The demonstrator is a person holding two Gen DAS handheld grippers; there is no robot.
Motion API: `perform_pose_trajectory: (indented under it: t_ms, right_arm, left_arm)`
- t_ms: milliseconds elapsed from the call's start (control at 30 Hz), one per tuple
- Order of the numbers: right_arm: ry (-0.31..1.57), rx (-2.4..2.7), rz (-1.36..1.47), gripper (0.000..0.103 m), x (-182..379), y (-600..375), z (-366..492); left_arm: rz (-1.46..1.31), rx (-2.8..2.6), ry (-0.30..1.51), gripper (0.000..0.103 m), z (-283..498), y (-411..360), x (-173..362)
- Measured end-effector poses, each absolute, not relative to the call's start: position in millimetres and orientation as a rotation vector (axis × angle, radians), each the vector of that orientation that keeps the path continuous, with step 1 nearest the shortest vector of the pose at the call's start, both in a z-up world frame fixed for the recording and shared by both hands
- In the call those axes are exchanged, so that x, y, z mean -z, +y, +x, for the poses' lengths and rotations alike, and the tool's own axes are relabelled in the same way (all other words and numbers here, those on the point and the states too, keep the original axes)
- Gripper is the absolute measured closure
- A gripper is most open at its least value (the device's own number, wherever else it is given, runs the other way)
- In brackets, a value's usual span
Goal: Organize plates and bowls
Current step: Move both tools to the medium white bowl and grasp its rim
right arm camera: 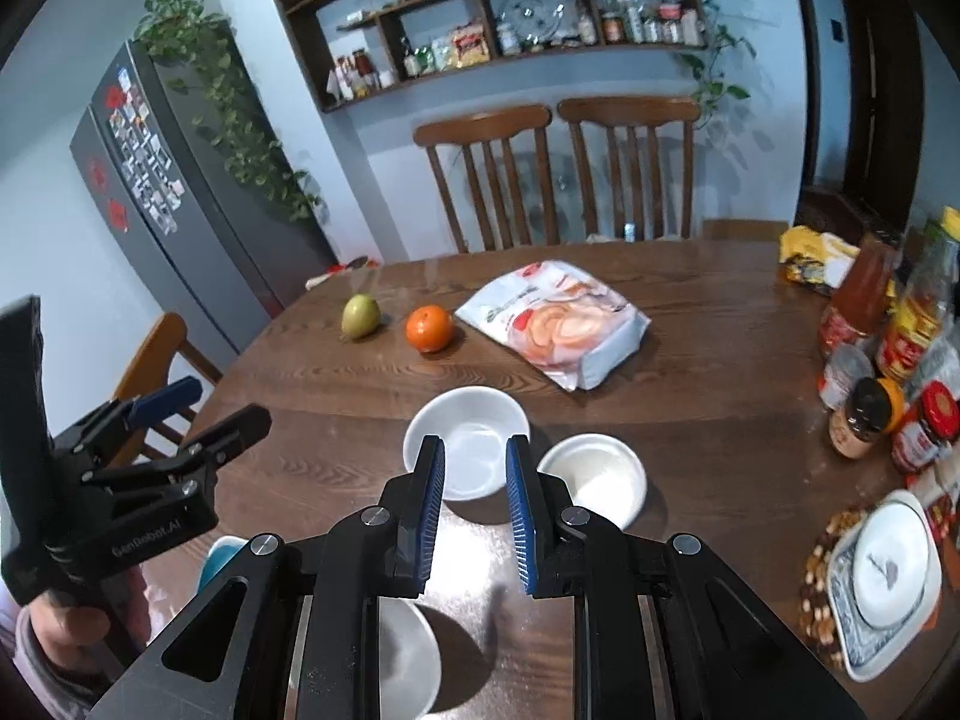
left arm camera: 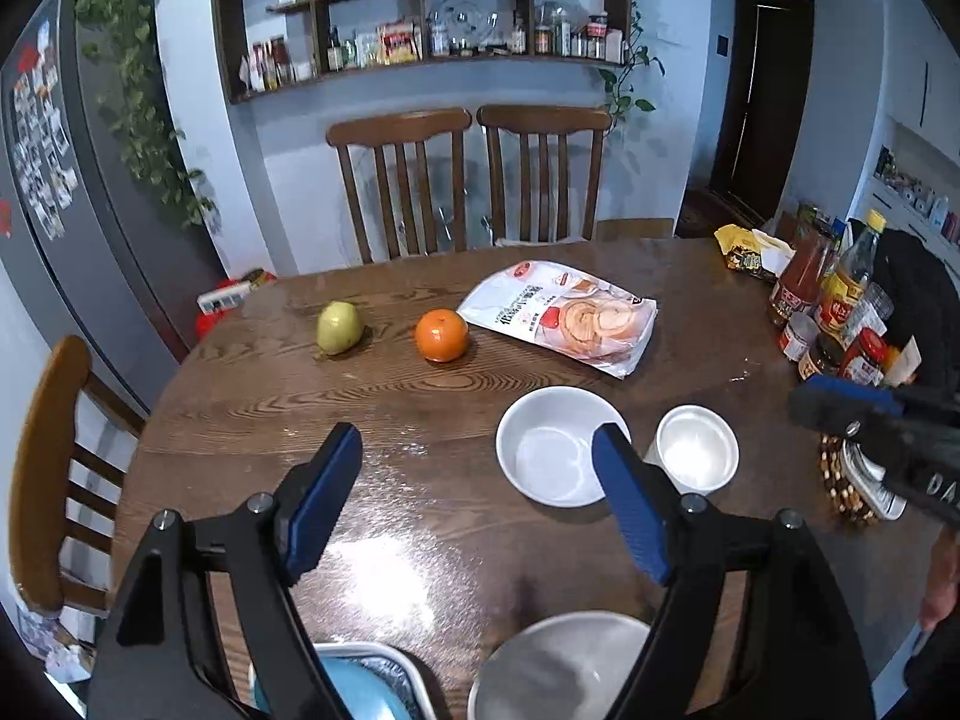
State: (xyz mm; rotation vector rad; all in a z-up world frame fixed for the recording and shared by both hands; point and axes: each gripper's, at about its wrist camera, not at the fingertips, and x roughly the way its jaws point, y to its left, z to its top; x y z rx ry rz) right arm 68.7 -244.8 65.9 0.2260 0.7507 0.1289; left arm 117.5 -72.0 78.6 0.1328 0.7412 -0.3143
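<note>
Two white bowls sit mid-table: a wider one (left arm camera: 549,447) (right arm camera: 467,449) and a smaller one (left arm camera: 697,449) (right arm camera: 600,476) to its right. A third white bowl (left arm camera: 561,669) (right arm camera: 401,654) lies at the near edge, with a blue dish (left arm camera: 360,687) (right arm camera: 219,558) to its left. A small white plate on a blue-patterned plate (right arm camera: 888,576) rests on a woven mat at the right. My left gripper (left arm camera: 477,480) is open wide and empty above the table. My right gripper (right arm camera: 474,480) is partly open and empty, hovering near the wider bowl.
A pear (left arm camera: 339,327), an orange (left arm camera: 441,335) and a bag of food (left arm camera: 564,315) lie further back. Sauce bottles and jars (right arm camera: 882,360) crowd the right edge. Two chairs (left arm camera: 468,180) stand behind the table, one (left arm camera: 54,474) at the left.
</note>
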Motion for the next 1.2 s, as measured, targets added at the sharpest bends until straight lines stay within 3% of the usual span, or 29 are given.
perform_pose_trajectory:
  t_ms: [600,933,1200]
  right_arm:
    - [1.014,-0.204,0.283,0.082,46,-244,191]
    - [0.985,-0.205,0.279,0.082,50,-250,208]
    - [1.107,-0.216,0.208,0.082,72,-242,227]
  left_arm:
    - [0.041,0.336,1.014,0.025,194,-100,41]
    - [0.038,0.367,1.054,0.025,213,-108,61]
    - [0.039,0.378,1.085,0.028,222,-112,73]
